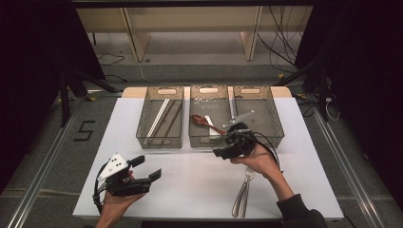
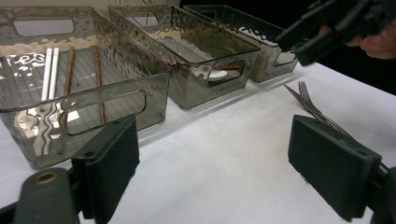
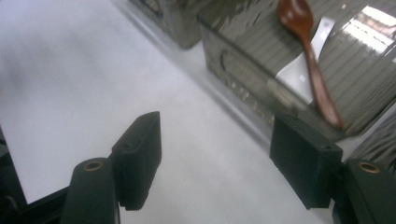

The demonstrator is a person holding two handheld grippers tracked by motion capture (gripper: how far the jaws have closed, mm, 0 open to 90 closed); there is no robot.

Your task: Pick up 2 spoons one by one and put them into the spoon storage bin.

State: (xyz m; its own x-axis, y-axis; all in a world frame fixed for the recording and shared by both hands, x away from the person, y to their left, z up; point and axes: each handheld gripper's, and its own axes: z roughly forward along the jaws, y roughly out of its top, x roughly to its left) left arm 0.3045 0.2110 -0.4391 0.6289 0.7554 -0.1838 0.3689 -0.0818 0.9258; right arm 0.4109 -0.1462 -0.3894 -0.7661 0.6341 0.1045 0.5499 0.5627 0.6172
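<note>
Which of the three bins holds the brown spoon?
The middle bin: the brown spoon lies in it with a white one. The left bin holds chopsticks.

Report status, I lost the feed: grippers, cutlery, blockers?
Left gripper open, empty. Right gripper open, empty. Forks on table; brown spoon in middle bin. Nothing blocking.

A white table (image 1: 199, 185) stands on grey floor (image 1: 43, 142), with a pale wooden shelf (image 1: 190, 19), loose cables (image 1: 280, 47) and dark surroundings beyond.
</note>
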